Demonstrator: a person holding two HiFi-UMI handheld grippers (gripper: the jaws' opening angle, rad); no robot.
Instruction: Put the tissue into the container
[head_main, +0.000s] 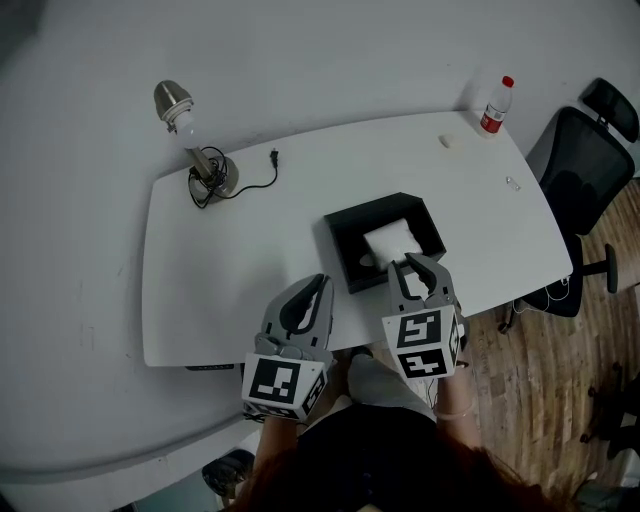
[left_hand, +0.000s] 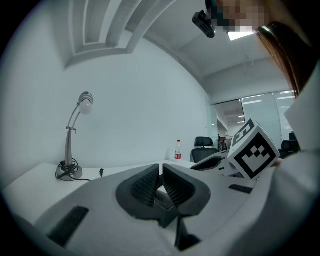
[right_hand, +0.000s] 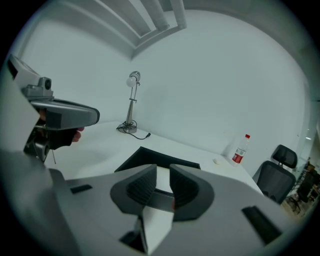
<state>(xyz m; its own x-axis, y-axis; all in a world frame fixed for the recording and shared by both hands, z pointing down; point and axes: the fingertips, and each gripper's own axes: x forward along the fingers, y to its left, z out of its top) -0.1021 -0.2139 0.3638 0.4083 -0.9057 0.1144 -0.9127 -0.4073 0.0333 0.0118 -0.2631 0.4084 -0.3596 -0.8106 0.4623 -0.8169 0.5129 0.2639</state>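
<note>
Tissue (head_main: 390, 240), white, is pinched between the pads of the right claw (head_main: 412, 265), right over the near side of the black container (head_main: 345, 240); can't tell if it touches the container floor. Container sits near the front edge of the surface (head_main: 250, 280), right of middle. Left claw (head_main: 318, 285) is pressed together and empty, just left of the container. Lamp (head_main: 195, 150) stands at the back left corner, bottle (head_main: 495, 105) at the back right corner.
</note>
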